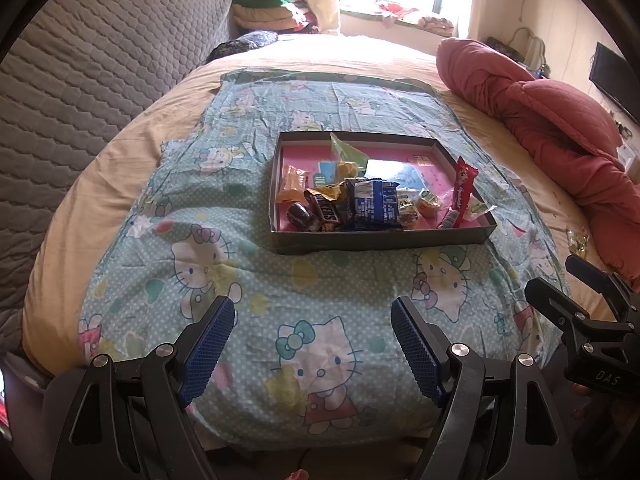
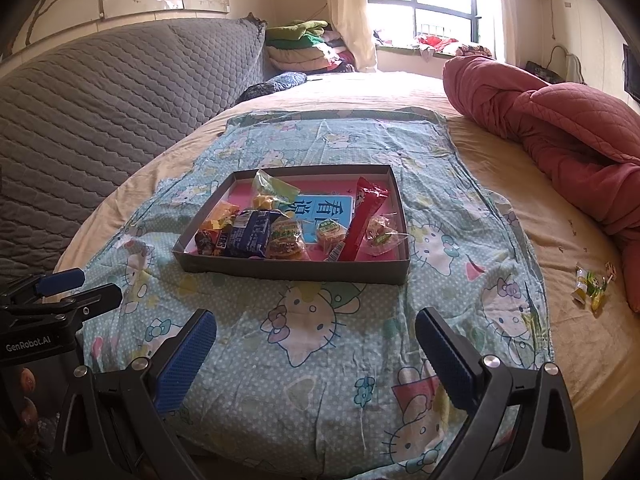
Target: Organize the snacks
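Left wrist view has the left gripper low in the frame's bottom centre, its blue-padded fingers spread wide with nothing between them, hovering over the teal cartoon-cat printed cloth on the bed. At centre frame sits the shallow dark cardboard box with a pink floor, holding a heap of wrapped snacks: a blue foil biscuit pack, a brown chocolate bar and a long red stick wrapper leaning on the right wall. Right wrist view shows the right gripper likewise released, jaws wide, level above the cloth at bottom centre. A small green-yellow candy packet lies loose on the beige sheet at right, beside the rumpled red quilt
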Demonstrator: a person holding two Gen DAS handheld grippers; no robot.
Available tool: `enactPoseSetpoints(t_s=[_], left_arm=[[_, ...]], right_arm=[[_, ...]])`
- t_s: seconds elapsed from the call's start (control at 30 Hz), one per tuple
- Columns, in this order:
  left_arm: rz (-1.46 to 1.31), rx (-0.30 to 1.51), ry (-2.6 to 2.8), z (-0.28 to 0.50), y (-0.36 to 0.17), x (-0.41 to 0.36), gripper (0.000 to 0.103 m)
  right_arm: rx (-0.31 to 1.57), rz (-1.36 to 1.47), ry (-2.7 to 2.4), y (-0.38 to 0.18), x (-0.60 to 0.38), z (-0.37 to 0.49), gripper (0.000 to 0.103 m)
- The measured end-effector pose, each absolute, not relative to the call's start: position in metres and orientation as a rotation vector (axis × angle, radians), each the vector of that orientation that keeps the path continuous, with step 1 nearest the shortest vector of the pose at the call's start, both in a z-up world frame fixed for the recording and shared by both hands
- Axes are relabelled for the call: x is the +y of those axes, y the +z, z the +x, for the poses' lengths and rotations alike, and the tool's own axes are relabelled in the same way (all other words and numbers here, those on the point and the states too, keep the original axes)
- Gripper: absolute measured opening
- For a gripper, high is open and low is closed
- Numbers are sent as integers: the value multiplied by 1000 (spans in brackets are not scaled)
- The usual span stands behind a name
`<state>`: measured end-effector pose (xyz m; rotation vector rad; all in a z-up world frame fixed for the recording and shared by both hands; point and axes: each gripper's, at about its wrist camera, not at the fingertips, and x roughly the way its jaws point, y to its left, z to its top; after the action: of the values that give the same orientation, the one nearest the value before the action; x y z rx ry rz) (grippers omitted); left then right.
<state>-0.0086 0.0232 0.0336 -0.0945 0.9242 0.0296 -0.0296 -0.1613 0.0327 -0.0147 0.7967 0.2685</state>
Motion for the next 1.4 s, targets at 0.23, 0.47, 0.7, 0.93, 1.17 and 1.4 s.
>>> enactPoseSetpoints(t_s=[0.23, 0.47, 0.7, 0.93, 1.17, 1.4], left_arm=[[-91, 919, 33, -9, 34, 23, 82], [-88, 919, 36, -9, 35, 23, 82], [-87, 922, 38, -9, 35, 22, 82], [-80, 928, 36, -9, 34, 21, 82], [-82, 927, 42, -10, 34, 22, 82], [-76, 924, 42, -10, 35, 21, 82]], right_arm=[[793, -19, 271, 33, -162, -30, 101], [792, -18, 268, 33, -162, -31, 101], [795, -19, 270, 33, -163, -31, 101], [793, -23, 270, 34, -162, -31, 101], [794, -28, 279, 36, -157, -31, 101], [787, -28, 278, 36, -158, -32, 101]])
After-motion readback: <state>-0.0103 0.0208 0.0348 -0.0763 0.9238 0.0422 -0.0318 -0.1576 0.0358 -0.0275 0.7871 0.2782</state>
